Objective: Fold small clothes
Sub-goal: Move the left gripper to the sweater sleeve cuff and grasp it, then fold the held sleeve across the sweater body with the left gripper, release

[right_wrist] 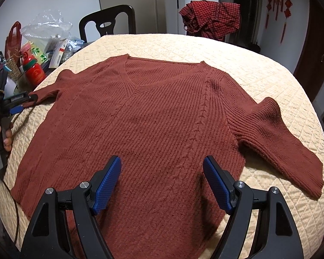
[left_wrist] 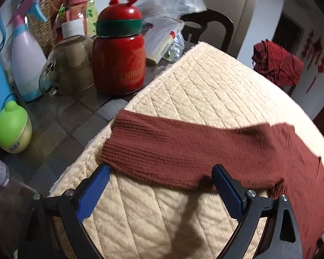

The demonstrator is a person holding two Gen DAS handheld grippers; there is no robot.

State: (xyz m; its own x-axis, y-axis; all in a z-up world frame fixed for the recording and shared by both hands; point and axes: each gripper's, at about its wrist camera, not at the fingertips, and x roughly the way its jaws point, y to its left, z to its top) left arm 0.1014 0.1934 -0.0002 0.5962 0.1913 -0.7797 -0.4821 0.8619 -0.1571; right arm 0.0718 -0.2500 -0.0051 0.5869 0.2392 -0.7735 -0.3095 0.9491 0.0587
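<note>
Blue-padded right gripper [right_wrist: 162, 168], at the bottom of the frame, is spread wide above the sweater [right_wrist: 140, 125] hem, holding nothing. The rust-brown ribbed sweater lies flat, front up, at frame center on the cream quilted table cover [right_wrist: 259, 71]. The left gripper [left_wrist: 161, 176] is also spread wide, its right pad [left_wrist: 226, 188] at the edge of the sleeve [left_wrist: 183, 151]. At upper left stands a red antlered jar [left_wrist: 118, 64]; at upper right, a red checked cloth [right_wrist: 211, 19].

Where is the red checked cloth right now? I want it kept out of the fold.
In the right wrist view the red checked cloth is draped over a chair back beyond the far edge of the quilted table cover, well clear of the brown sweater.
</note>
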